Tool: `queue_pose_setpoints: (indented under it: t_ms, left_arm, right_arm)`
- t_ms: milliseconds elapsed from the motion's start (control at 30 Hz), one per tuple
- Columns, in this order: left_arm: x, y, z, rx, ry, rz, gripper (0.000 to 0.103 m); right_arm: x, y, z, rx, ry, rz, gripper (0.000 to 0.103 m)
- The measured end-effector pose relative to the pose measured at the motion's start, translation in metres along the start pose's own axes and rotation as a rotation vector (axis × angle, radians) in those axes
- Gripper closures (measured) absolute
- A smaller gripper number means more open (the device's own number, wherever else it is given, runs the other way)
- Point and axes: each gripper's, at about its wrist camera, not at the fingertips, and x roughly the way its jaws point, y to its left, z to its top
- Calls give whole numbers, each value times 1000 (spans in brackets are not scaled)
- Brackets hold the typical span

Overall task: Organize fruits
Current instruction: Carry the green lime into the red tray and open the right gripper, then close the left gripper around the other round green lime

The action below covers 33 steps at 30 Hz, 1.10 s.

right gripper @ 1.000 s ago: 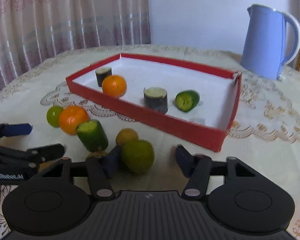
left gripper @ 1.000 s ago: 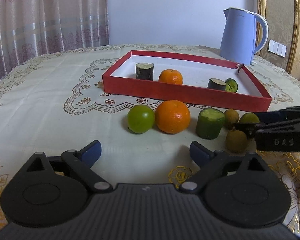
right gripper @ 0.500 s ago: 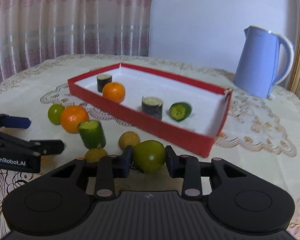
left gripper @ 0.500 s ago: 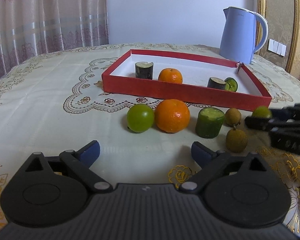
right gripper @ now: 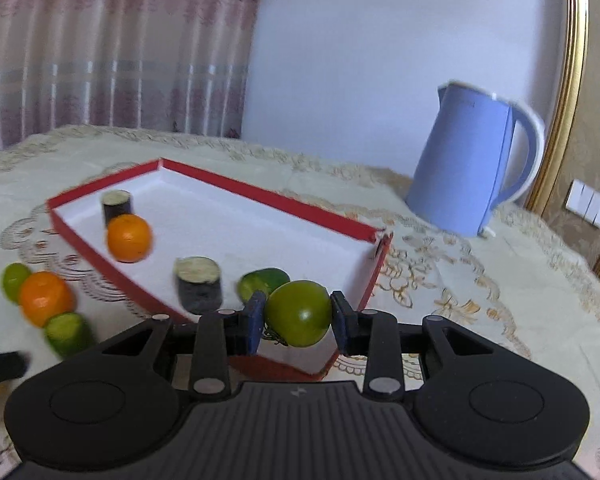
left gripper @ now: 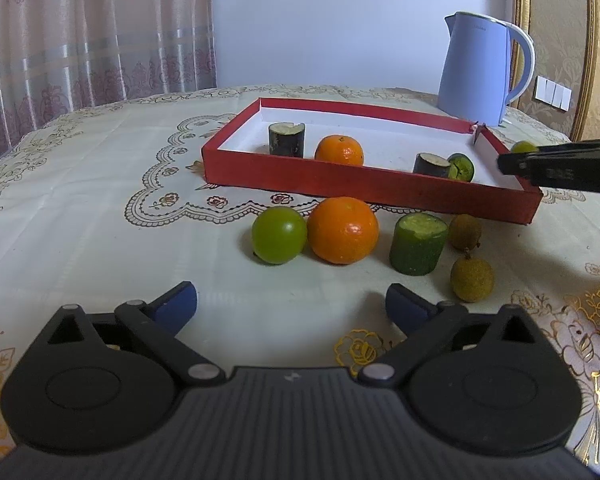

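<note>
In the left wrist view, the round desk (left gripper: 80,208) is wearing a cream tablecloth with embroidered scallop borders and golden flowers. Behind it a pink patterned curtain (left gripper: 92,32) is hanging on the left, a plain pale wall is standing in the middle, and a gold-framed panel with a white wall switch (left gripper: 554,92) is showing on the right. A light blue plastic kettle (left gripper: 476,70) is standing at the far side of the desk. The shallow red cardboard tray with white inside (left gripper: 340,178) is holding two dark cut cylinder pieces, a small orange and a green fruit half. In front of the tray are lying a round green fruit (left gripper: 279,234), touching a big orange (left gripper: 343,229), then a green cut cylinder (left gripper: 418,244) and two small brownish fruits (left gripper: 472,280). The left claw (left gripper: 291,300) is hovering low before them with its blue fingers spread wide, holding nothing.

In the right wrist view, which is blurred, the right claw (right gripper: 299,317) is pinching a smooth green round fruit (right gripper: 299,312) between its blue pads, above the near right corner of the red tray (right gripper: 268,200). The kettle (right gripper: 470,168) is standing beyond the tray on the right, near the gold frame and the switch (right gripper: 588,202).
</note>
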Motion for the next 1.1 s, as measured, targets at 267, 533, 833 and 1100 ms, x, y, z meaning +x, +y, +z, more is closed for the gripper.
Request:
queue_pose_setpoints:
  t_ms: [267, 533, 833, 1100]
  left_arm:
    - [0, 0, 0, 1, 1, 1, 2]
    - [0, 0, 0, 2, 2, 2, 2]
    - [0, 0, -1, 6, 4, 7, 2]
    - [-1, 9, 0, -56, 0, 80, 2]
  right_arm:
    - [31, 2, -2, -4, 70, 1, 69]
    - [-5, -3, -9, 23, -29, -15, 35]
    - [-56, 1, -52, 10, -14, 49, 28]
    - [-48, -4, -63, 47, 49, 79, 27]
